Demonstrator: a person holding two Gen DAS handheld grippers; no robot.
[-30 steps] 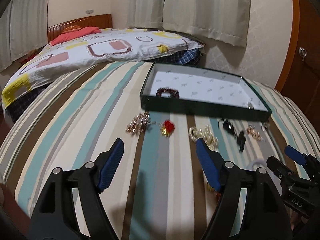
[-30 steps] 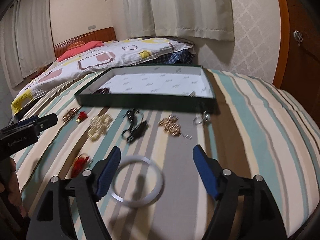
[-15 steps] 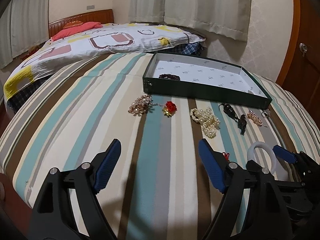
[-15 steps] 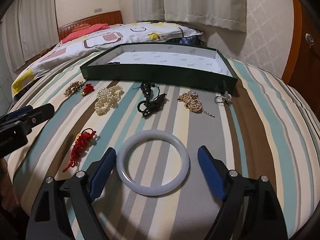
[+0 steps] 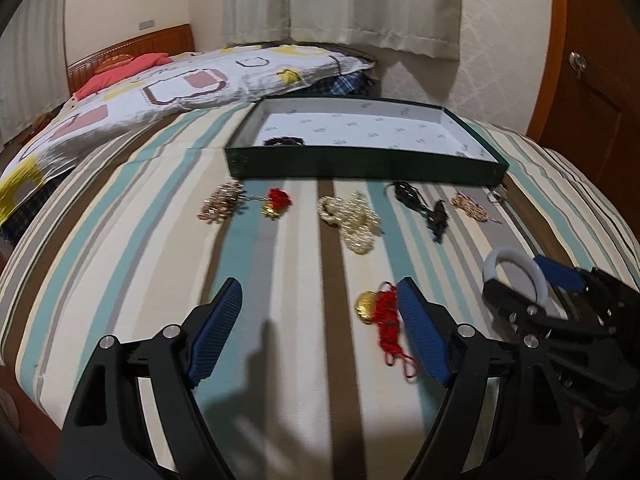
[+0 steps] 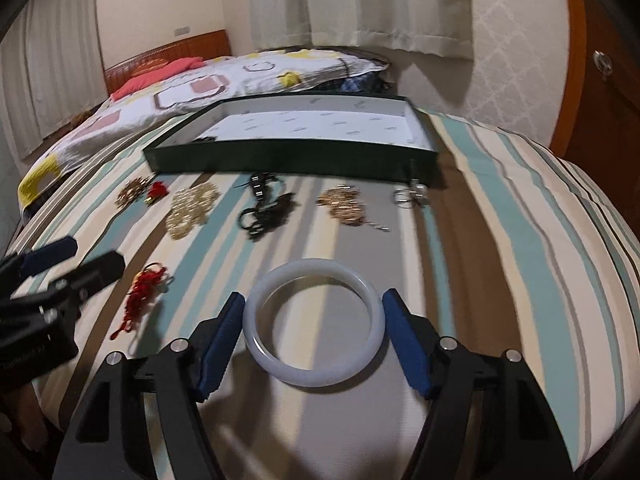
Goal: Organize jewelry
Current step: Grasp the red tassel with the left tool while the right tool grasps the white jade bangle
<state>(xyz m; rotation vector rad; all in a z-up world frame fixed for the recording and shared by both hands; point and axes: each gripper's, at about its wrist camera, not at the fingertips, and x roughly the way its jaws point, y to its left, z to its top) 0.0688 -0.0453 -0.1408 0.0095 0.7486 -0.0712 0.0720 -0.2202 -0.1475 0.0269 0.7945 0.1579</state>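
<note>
A striped bed cover [image 5: 120,240] in teal, brown, cream and grey fills the foreground. Beyond it lies a patterned white quilt [image 5: 180,88] with a red pillow [image 5: 120,70] against a wooden headboard [image 5: 132,46]. Pale curtains [image 5: 340,0] hang behind; a wooden door [image 5: 600,80] stands at right.

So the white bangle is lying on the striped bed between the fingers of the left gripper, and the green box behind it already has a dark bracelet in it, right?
Not quite: the white bangle lies between the fingers of the right gripper, whose jaws are closing, as the right wrist view shows. The rest holds: it is on the striped bed, and the green box holds a dark bracelet.
</note>
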